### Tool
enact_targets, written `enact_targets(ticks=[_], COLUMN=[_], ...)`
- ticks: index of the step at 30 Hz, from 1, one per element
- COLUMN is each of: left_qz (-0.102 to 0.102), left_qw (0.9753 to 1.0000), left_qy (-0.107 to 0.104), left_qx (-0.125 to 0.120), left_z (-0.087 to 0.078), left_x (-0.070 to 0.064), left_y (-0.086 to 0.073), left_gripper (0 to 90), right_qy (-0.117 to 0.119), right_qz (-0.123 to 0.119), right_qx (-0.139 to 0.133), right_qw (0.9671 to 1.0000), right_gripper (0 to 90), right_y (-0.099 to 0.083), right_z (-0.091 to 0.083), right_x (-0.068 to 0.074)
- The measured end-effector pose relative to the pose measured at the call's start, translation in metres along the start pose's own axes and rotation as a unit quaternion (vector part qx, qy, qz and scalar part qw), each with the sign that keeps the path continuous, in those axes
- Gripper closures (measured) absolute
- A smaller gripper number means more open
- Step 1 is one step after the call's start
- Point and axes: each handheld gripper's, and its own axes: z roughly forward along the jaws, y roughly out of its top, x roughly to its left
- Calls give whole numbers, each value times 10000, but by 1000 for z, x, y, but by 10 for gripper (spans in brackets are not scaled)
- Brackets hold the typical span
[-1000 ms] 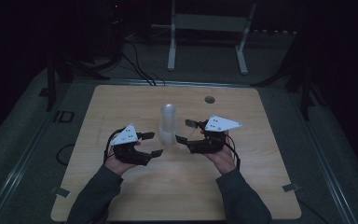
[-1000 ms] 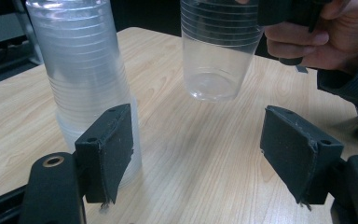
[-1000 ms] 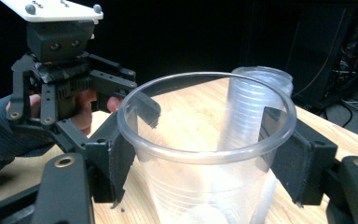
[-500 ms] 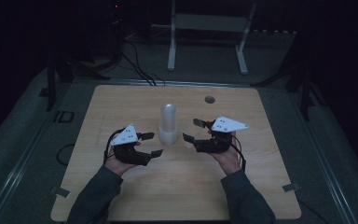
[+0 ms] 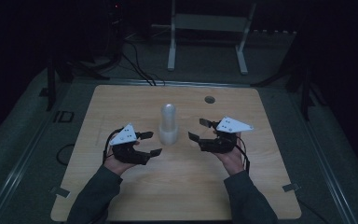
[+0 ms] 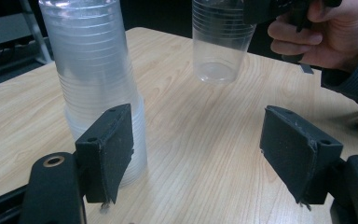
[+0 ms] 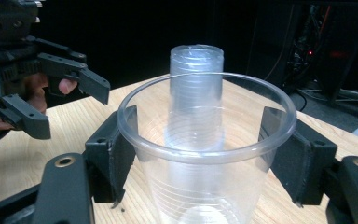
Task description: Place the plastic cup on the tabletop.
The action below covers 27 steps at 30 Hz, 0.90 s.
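The right gripper [image 5: 200, 129] has a single clear plastic cup [image 7: 205, 154] between its fingers [image 7: 114, 154], one pad on each side just below the rim. From the left gripper view that cup [image 6: 221, 39] hangs upright, its base off the tabletop [image 5: 177, 186], to the right of the stack [image 5: 168, 123]. The pads sit against the wall, though I cannot tell how hard they press.

The stack of nested cups [image 6: 98, 79] stands upright near the middle of the tabletop, mouths down as far as I can judge. The left gripper [image 5: 150, 143] waits just beside its base with fingers [image 6: 109, 156] wide and nothing in them; one pad lies close to the lowest cups, whether touching I cannot say.

I'd judge these cups nearly weightless, thin-walled and springy. The wall will likely buckle under a firm squeeze, and the smooth plastic could slip if the grip is too light. The rolled rim looks the stiffest part, so taking hold just under it, as the right gripper does, seems the sound choice. The stack is probably stiffer, since the layers back each other up, but it is tall and light and should tip easily. Nested cups tend to cling, so bracing the stack low down with the left fingers seems wise.
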Motion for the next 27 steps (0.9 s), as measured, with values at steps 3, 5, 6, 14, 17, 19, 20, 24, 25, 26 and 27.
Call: enact_targets(ticks=[3,5,6,14,17,19,20,24,25,26,27], left_qz=[-6,-6,-5,-7,-11,-10,-7,-7,-12,-15,-5], left_qw=[10000,10000,10000,10000,10000,10000,10000,10000,10000,10000,10000], left_qy=[5,14,13,34,35,31,32,34,33,34,33], left_qx=[-1,-2,-3,-18,-16,-11,-9,-16,-19,-16,-11], left_z=[0,0,0,-2,-1,-1,-1,-1,-1,-1,-1], left_x=[0,0,0,0,0,0,0,0,0,0,0], left_y=[0,0,0,0,0,0,0,0,0,0,0], left_gripper=[259,259,259,259,259,259,259,259,259,260,261], right_qy=[-85,-137,-152,-254,-302,-315,-327,-360,-370,-382,-397], right_qz=[30,37,31,70,71,77,83,96,106,125,127], right_qx=[26,56,74,52,15,3,-6,-25,-22,-26,-38], right_qw=[10000,9999,9999,9996,9995,9995,9994,9993,9993,9992,9991], right_gripper=[288,288,288,289,289,289,289,289,289,289,289], right_y=[-3,-5,-6,-8,-7,-7,-7,-8,-9,-9,-10], right_z=[-1,-1,-1,-5,-6,-7,-7,-7,-7,-7,-7], right_x=[-3,-4,-5,-10,-11,-12,-12,-14,-14,-14,-15])
